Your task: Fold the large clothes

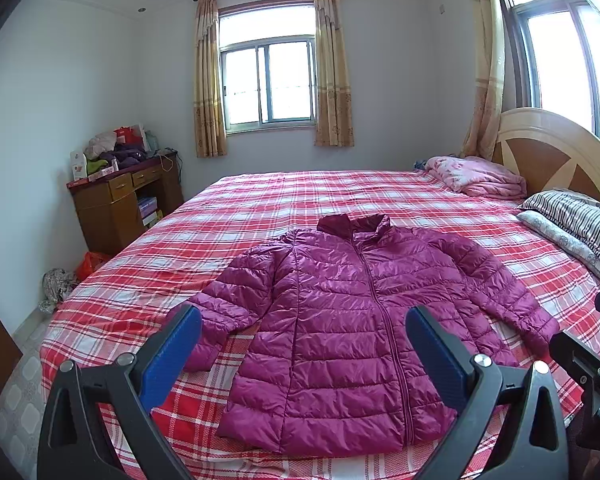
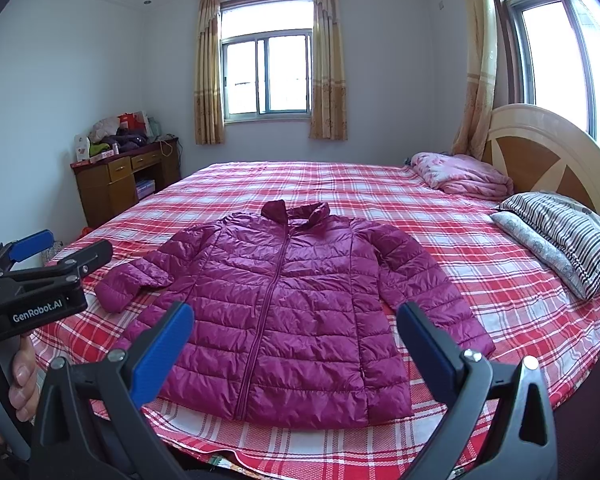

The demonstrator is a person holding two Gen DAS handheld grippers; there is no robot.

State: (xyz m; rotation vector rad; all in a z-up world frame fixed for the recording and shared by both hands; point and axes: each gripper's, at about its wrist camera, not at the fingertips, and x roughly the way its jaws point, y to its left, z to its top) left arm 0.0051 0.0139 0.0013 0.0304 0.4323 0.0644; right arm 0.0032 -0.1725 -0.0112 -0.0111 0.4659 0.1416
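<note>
A magenta quilted puffer jacket (image 1: 340,320) lies flat, front up and zipped, on the red plaid bed (image 1: 260,200), collar toward the far side, both sleeves spread down along its sides. It also shows in the right wrist view (image 2: 284,312). My left gripper (image 1: 304,344) is open and empty, held above the jacket's hem near the bed's front edge. My right gripper (image 2: 296,340) is open and empty, also above the hem. The left gripper shows at the left of the right wrist view (image 2: 52,256), open, held by a hand.
The bed (image 2: 380,184) has a folded pink blanket (image 1: 476,178) and striped pillows (image 1: 580,228) by the wooden headboard (image 1: 556,152) on the right. A wooden desk (image 1: 120,200) piled with clothes stands at the left wall. Bags lie on the floor (image 1: 60,284).
</note>
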